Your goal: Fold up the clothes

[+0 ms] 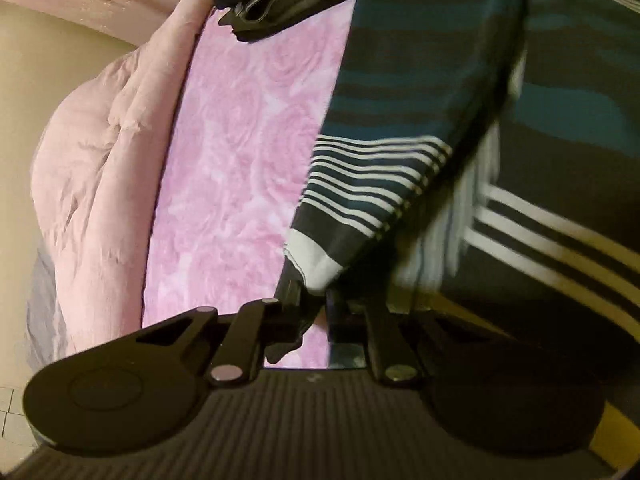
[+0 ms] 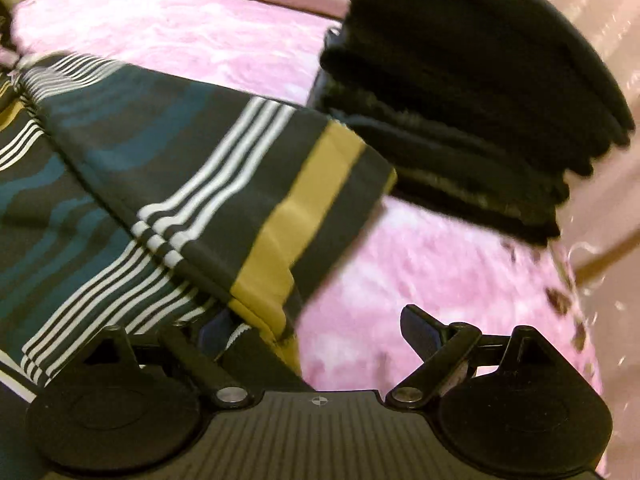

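A striped garment [image 1: 400,92] in dark grey, teal, white and mustard hangs in front of the left wrist camera over the pink bed. My left gripper [image 1: 312,300] is shut on its white-edged hem, which bunches between the fingertips. In the right wrist view the same striped garment [image 2: 208,168] lies folded over itself on the left, blurred by motion. One mustard-banded corner drapes over the left finger. My right gripper [image 2: 320,332] stands open, its right finger [image 2: 420,326] bare above the bedspread and nothing pinched between the two.
A pink rose-patterned bedspread [image 1: 240,168] covers the bed. A stack of dark folded clothes [image 2: 460,100] sits at the far side of it, also visible as the dark stack [image 1: 256,0]. A bunched pale pink quilt [image 1: 100,152] lies along the bed's left edge.
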Demonstrator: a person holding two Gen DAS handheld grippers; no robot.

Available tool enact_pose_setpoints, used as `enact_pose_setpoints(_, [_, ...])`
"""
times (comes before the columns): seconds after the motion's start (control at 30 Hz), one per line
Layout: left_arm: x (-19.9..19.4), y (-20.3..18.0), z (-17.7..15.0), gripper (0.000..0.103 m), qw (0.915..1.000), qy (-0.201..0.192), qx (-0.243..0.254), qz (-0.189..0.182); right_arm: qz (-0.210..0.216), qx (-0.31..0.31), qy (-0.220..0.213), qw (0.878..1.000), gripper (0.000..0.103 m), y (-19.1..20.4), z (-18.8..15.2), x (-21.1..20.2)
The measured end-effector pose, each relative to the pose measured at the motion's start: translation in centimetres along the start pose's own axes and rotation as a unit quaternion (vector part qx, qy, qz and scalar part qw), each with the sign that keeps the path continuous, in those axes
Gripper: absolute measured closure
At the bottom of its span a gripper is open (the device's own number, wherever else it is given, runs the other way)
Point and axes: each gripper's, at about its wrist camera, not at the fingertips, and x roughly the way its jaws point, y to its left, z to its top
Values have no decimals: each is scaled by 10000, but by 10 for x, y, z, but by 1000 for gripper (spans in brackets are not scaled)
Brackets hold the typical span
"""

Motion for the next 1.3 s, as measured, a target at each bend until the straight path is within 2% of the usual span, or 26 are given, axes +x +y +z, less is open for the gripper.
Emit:
enact_pose_setpoints(0.1, [4, -25, -12, 94, 9994, 194, 170, -250, 88, 252, 67, 9996, 14, -6, 0, 1])
enact_pose_setpoints(0.2, [16, -43, -17, 94, 9981, 169, 546, -235, 155, 420, 84, 9990, 14, -11, -3, -3])
enact_pose_setpoints(0.23, [17, -41, -16, 93, 9982, 182, 505, -249, 177, 475, 90, 9987, 14, -13, -4, -5])
enact_pose_setpoints(0.47, [0, -28, -25, 86, 9986, 471, 17, -254, 306, 1415, 255, 9891, 14, -31, -14, -23])
enact_pose_setpoints(0.57, [-24, -24, -36, 80, 9960, 630, -567, -280, 252, 1690, 195, 9851, 14, -28, -19, -41])
enact_pose_setpoints(0.7, [-59, -34, -39, 71, 9885, 552, -1337, -435, 495, 1923, 175, 9799, 14, -16, -30, -59])
enact_pose_setpoints(0.8, [-80, -49, -39, 71, 9855, 404, -1525, -628, 676, 1644, 193, 9839, 14, -1, -37, -66])
enact_pose_setpoints(0.87, [-95, -63, -38, 69, 9873, 210, -1341, -829, 811, 1360, 203, 9872, 15, 11, -43, -70])
enact_pose_setpoints(0.97, [-110, -93, -38, 69, 9942, -11, -594, -899, 926, 349, 132, 9950, 15, 42, -50, -73])
enact_pose_setpoints(1.0, [-111, -101, -38, 70, 9953, -55, -406, -882, 918, -98, 73, 9957, 21, 53, -52, -73])
enact_pose_setpoints(1.03, [-110, -106, -37, 71, 9961, -58, -255, -837, 918, -517, 23, 9944, 27, 64, -53, -73])
enact_pose_setpoints(1.17, [-113, -117, -32, 71, 9970, -172, 136, -741, 917, -1738, -101, 9805, 28, 91, -57, -71])
enact_pose_setpoints(1.27, [-124, -121, -35, 67, 9958, -322, 295, -806, 762, -2250, -155, 9712, 30, 99, -62, -65])
enact_pose_setpoints(1.3, [-129, -123, -38, 66, 9952, -358, 365, -834, 708, -2389, -166, 9683, 36, 100, -64, -62])
